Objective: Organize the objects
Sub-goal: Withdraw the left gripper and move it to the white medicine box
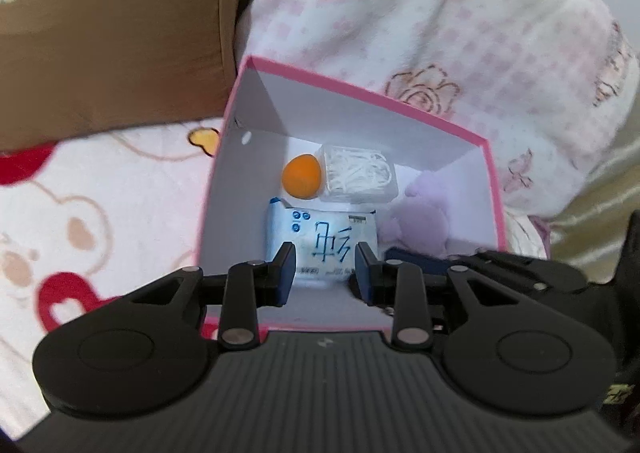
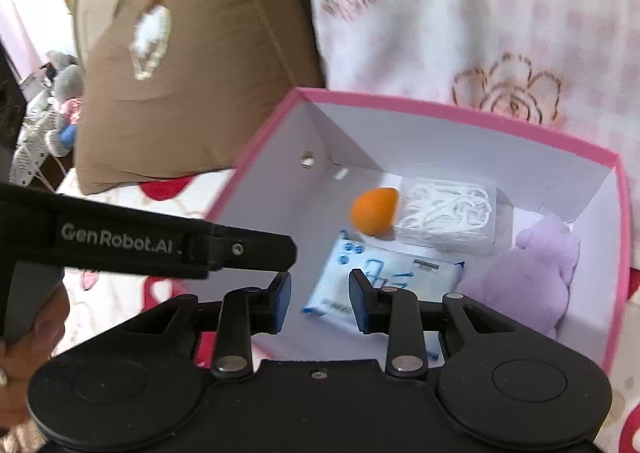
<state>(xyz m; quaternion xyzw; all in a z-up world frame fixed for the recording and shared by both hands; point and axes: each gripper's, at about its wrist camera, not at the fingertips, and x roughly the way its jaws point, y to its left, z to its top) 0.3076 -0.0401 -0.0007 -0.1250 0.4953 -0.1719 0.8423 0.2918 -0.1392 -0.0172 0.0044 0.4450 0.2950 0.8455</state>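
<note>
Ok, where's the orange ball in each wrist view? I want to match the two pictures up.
Left wrist view: the orange ball sits left of centre, on the floor of the pink box, touching the clear case of white picks.
Right wrist view: the orange ball is right of centre, mid-height, left of the same case.
Shared landmark: the blue-and-white packet just below the ball.

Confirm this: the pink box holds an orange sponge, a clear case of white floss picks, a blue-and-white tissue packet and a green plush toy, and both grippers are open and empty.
Wrong on one point: the plush toy is purple, not green, as the right wrist view shows. The rest stands: the pink box holds the orange sponge, the case of floss picks and the tissue packet, and the left gripper and right gripper are open and empty.
</note>
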